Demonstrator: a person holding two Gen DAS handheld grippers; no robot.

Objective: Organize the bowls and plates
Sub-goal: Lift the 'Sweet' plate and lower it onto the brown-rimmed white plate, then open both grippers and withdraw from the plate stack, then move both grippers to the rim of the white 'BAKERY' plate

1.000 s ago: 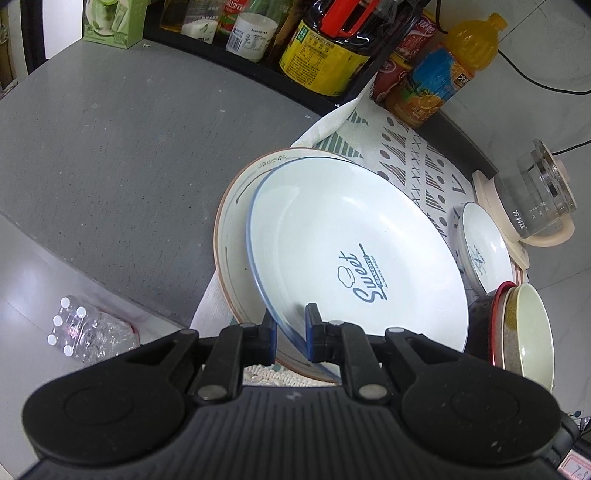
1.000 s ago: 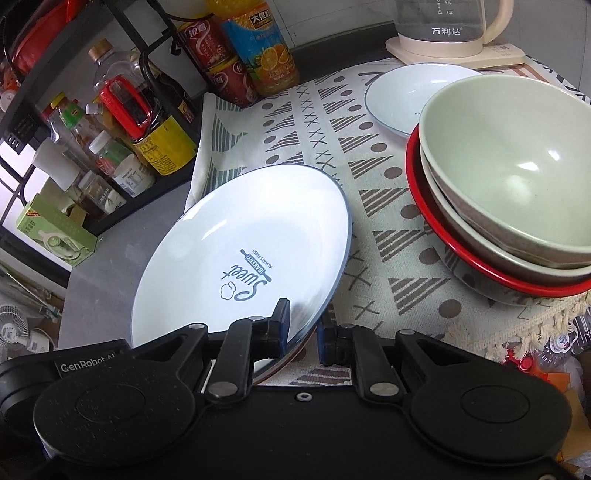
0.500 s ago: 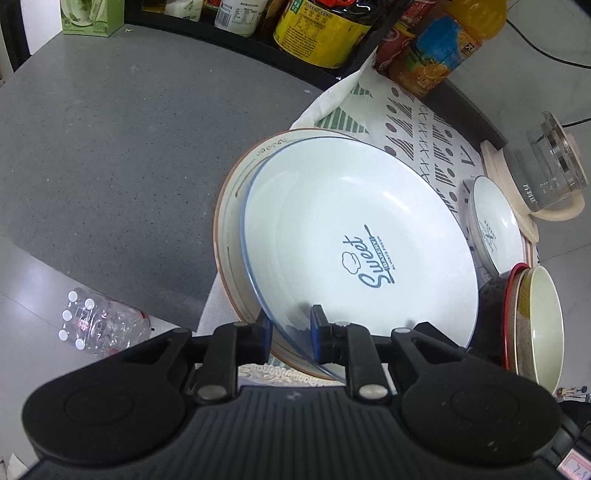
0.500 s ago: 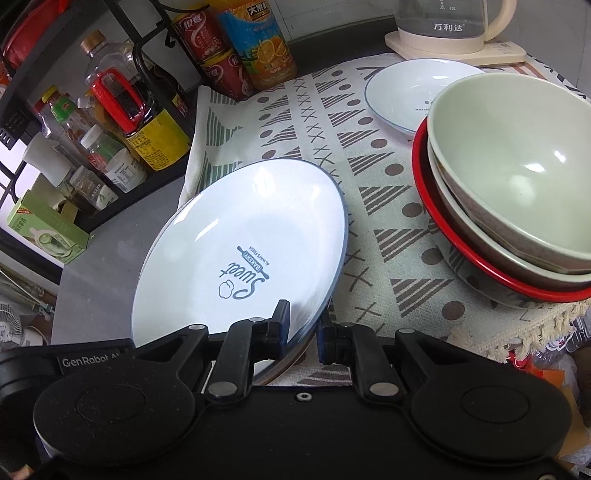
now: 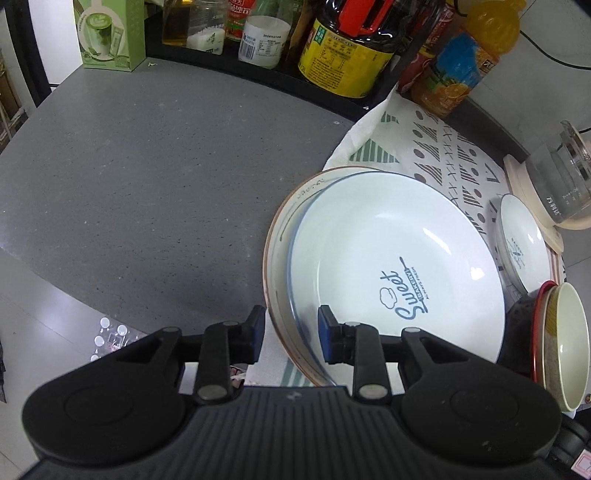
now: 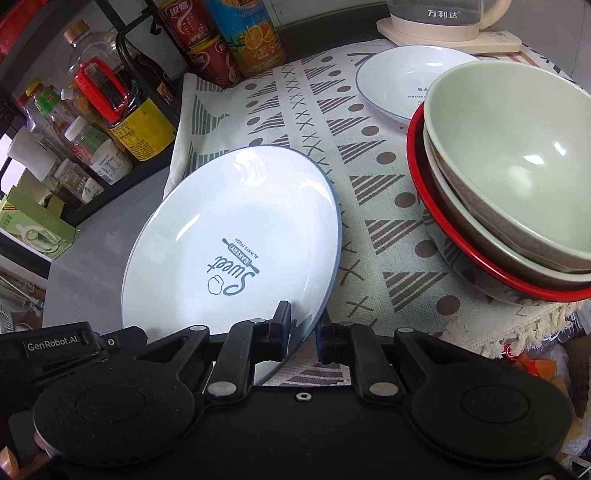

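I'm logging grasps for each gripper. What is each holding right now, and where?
The left gripper is open, holding nothing. The right gripper straddles the near rim of the white blue-rimmed "Sweet" plate; contact unclear.

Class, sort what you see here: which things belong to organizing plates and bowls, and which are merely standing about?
Part of the job:
Sweet plate
brown-rimmed plate under it
small plate
stacked bowls
left claw, open
right claw

Standing about:
kettle
juice bottle
oil bottle
green box
patterned cloth
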